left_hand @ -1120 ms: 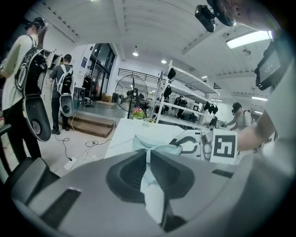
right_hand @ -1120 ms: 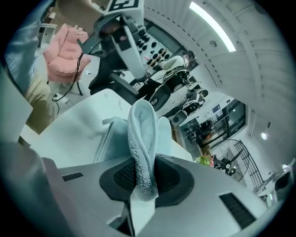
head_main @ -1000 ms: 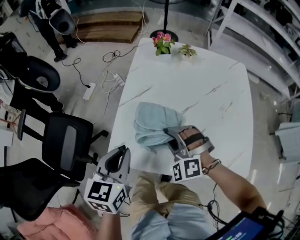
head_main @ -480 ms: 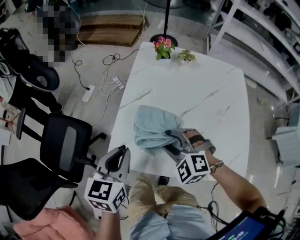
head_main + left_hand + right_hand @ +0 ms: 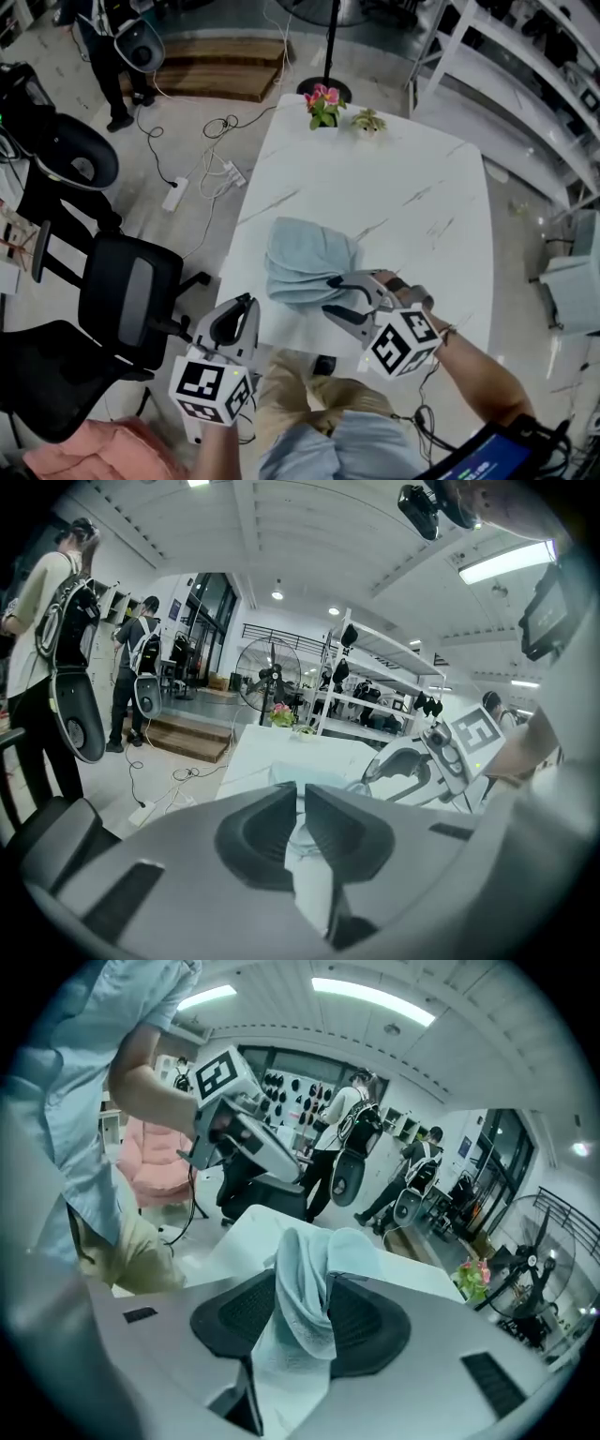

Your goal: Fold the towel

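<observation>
Straight ahead of the right gripper [image 5: 326, 294], the towel [image 5: 305, 258] lies bunched on the tabletop [image 5: 412, 197], one fold between its wide, just-narrowing jaws; the left gripper [image 5: 247, 300], closed and empty, is farther away.

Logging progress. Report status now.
Left gripper shut, empty. Right gripper open, jaws just narrowing slightly, towel loose between them. Towel bunched on table. Plants far off.

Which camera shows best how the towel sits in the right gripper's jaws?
The right gripper view: a fold of the towel runs between the right gripper's parted jaws, which have just been closing slightly. The head view shows the towel bunched on the table, jaws at its near edge. The left gripper view shows a sliver.
</observation>
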A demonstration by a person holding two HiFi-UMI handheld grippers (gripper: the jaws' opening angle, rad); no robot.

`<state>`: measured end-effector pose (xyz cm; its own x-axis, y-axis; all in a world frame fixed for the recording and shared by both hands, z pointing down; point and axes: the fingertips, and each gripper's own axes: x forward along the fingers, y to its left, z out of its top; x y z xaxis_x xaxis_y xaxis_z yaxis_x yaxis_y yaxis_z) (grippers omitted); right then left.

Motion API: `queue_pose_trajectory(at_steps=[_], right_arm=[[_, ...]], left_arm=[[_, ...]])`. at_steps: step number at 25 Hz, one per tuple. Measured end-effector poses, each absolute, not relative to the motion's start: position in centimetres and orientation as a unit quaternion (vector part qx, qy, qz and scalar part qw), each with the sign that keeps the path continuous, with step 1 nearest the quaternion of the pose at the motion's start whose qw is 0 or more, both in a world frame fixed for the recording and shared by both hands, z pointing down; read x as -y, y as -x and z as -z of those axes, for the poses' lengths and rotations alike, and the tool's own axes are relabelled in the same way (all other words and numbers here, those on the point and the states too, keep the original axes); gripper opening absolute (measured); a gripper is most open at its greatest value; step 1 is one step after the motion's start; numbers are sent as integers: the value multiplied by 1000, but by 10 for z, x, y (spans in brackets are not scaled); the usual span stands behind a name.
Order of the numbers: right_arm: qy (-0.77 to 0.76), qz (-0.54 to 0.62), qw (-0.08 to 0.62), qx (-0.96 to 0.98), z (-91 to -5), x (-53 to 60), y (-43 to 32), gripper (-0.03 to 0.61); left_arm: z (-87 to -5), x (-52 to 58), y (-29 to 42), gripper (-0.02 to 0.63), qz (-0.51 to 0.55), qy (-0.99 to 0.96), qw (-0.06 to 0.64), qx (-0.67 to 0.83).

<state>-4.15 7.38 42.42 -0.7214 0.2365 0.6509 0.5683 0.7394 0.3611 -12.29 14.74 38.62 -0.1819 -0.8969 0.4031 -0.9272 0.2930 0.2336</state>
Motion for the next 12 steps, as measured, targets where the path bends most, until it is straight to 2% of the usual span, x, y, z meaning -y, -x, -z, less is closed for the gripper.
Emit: queue_pose_trajectory(at_steps=[3, 8, 12], right_arm=[[240, 321, 327, 856, -451, -75, 31, 159], [264, 351, 388, 811, -492, -76, 8, 159], [301, 267, 367, 839, -465, -92, 10, 164]], left_arm=[[-388, -148, 120, 31, -34, -595, 241, 766], [-395, -153, 122, 31, -36, -592, 248, 766], [-396, -150, 122, 31, -36, -592, 251, 765]])
